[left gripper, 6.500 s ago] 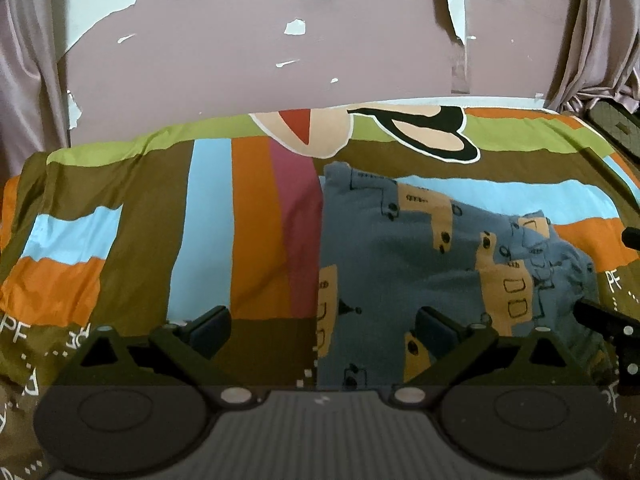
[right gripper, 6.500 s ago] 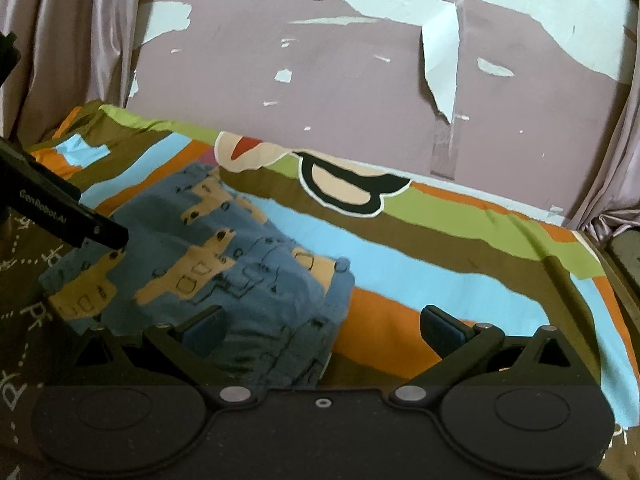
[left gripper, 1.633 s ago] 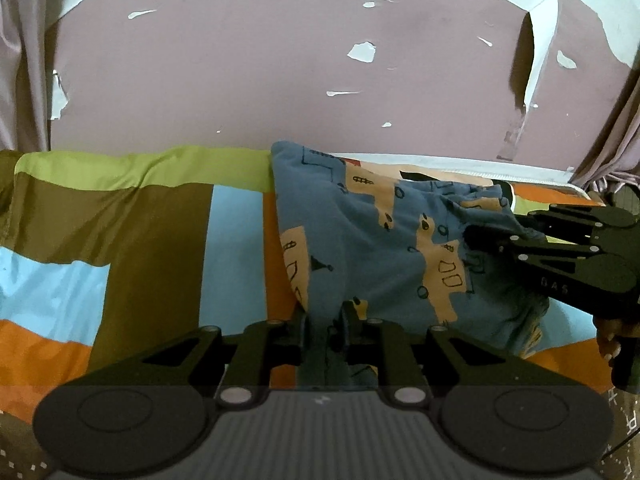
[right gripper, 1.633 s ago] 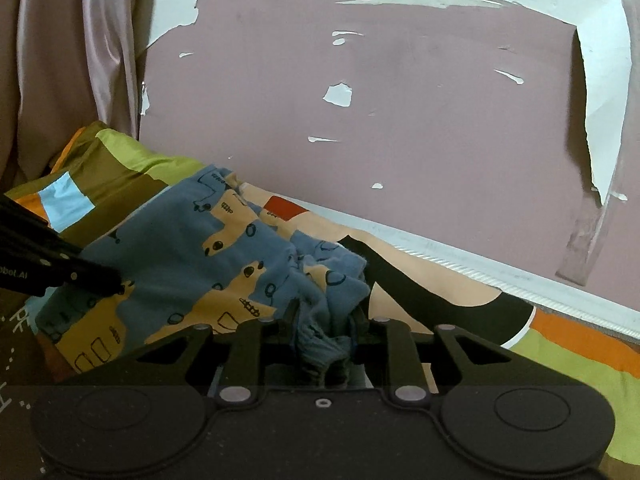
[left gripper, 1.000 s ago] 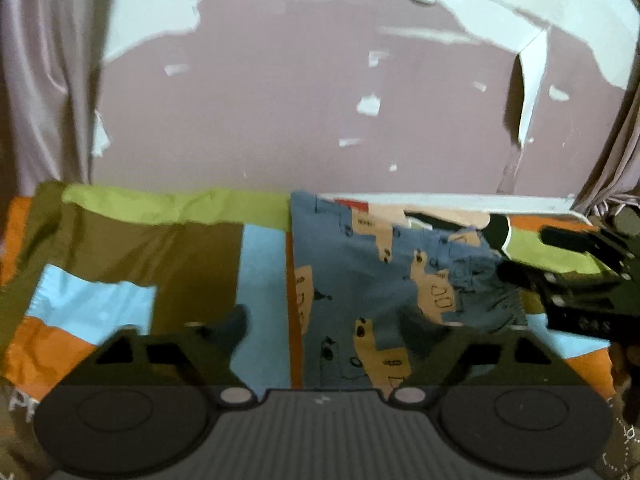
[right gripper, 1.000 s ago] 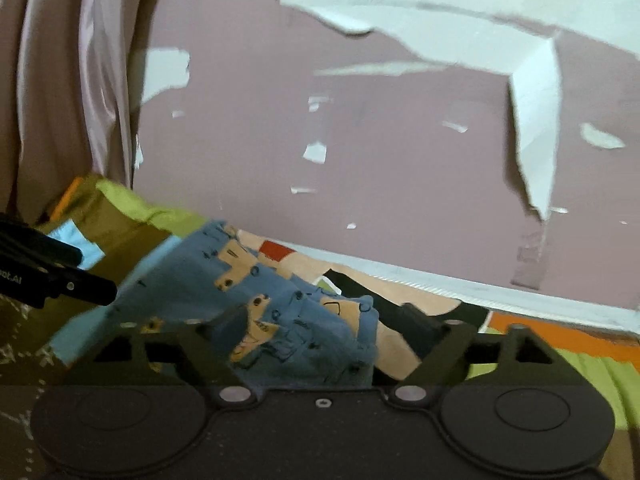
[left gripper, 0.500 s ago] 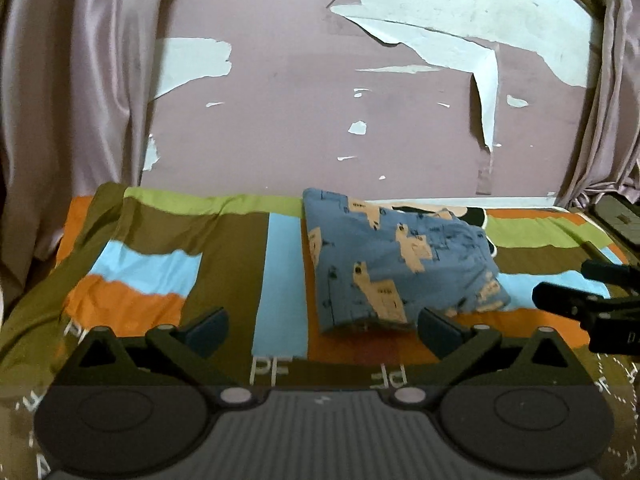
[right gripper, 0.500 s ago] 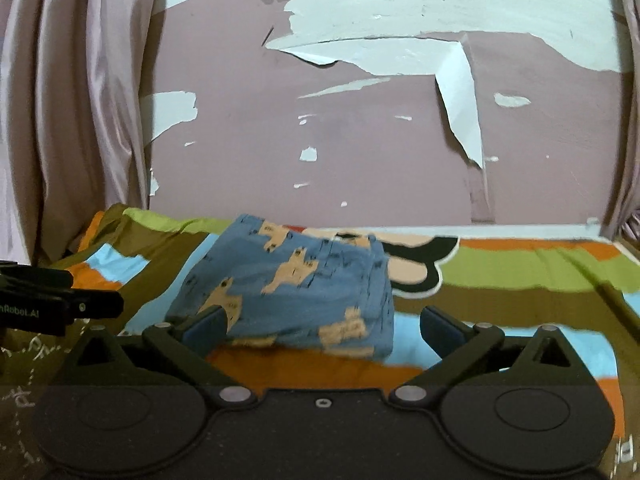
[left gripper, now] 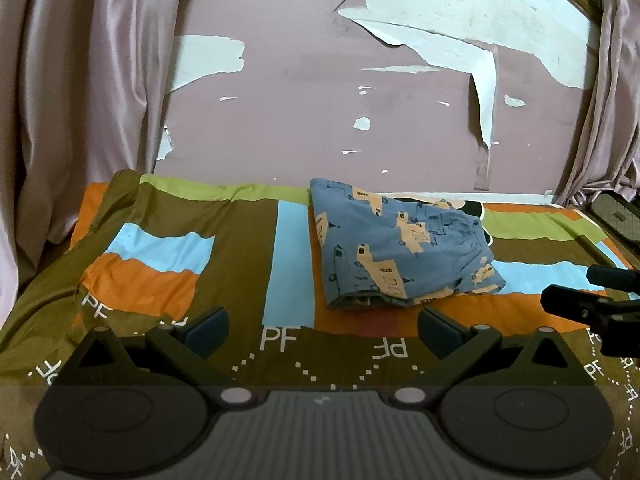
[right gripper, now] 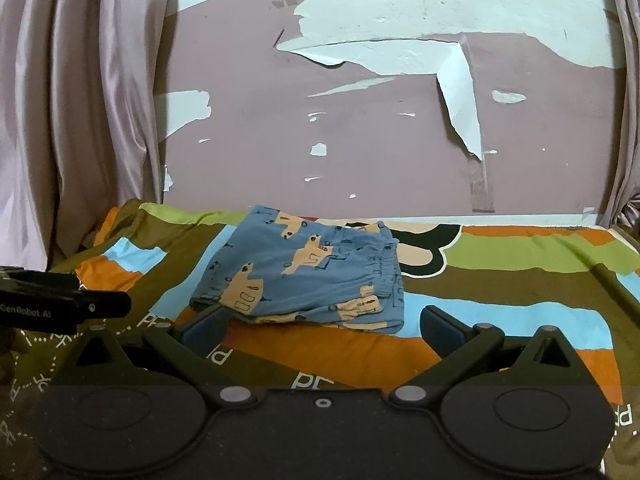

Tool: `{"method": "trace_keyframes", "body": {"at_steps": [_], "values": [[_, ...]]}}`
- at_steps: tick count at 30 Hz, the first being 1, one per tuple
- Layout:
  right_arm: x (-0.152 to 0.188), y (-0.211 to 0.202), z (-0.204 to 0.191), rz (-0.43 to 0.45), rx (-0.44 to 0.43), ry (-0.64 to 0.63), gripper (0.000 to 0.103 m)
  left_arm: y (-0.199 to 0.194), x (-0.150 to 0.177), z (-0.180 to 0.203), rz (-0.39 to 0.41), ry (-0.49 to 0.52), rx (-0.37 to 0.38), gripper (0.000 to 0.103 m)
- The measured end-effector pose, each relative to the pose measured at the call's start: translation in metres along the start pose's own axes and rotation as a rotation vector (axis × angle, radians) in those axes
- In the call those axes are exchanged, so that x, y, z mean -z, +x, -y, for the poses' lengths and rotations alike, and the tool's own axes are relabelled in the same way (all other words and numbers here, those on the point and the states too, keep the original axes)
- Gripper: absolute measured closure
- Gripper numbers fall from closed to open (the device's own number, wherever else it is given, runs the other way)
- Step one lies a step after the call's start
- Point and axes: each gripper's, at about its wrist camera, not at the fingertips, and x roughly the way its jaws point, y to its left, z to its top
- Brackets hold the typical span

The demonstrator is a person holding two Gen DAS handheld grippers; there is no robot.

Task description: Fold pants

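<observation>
Pants (left gripper: 400, 248) now lie as a small folded stack on the far middle of the bedspread (left gripper: 168, 216), close to the wall (left gripper: 304, 92). Layered edges face me; waistband bunches a little on the right side. A moment ago both my tongs were clamped on the cloth, carrying it toward the wall. Since then the stack has been set down and I have drawn both back.

Left tongs (left gripper: 323, 326): jaws have just been opening, now spread as wide as they go, nothing between them, clear of the near edge of the stack. Right tongs (right gripper: 323, 323): same, just opened, wide, empty, though the left pad sits just at the stack's front corner in my view.

My reading: fold is done and released. Only tidying the loose right edge might remain.
</observation>
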Motion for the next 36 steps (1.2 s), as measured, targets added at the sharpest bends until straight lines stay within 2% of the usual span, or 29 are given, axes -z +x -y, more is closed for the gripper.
{"method": "trace_keyframes", "body": {"at_steps": [24, 30, 36], "values": [[-0.0015, 0.0023, 0.0025, -0.009, -0.004, 0.014, 0.001, 0.0012, 0.0006, 0.0023, -0.004, 0.008, 0.005, 0.000], [-0.0017, 0.0018, 0.0025, -0.009, -0.006, 0.014, 0.001, 0.0050, -0.0001, -0.0011, -0.041, -0.021, 0.001, 0.000], [-0.0004, 0.0022, 0.0022, -0.011, -0.011, 0.012, 0.001, 0.0032, 0.0011, -0.0006, -0.024, 0.005, -0.001, 0.000]]}}
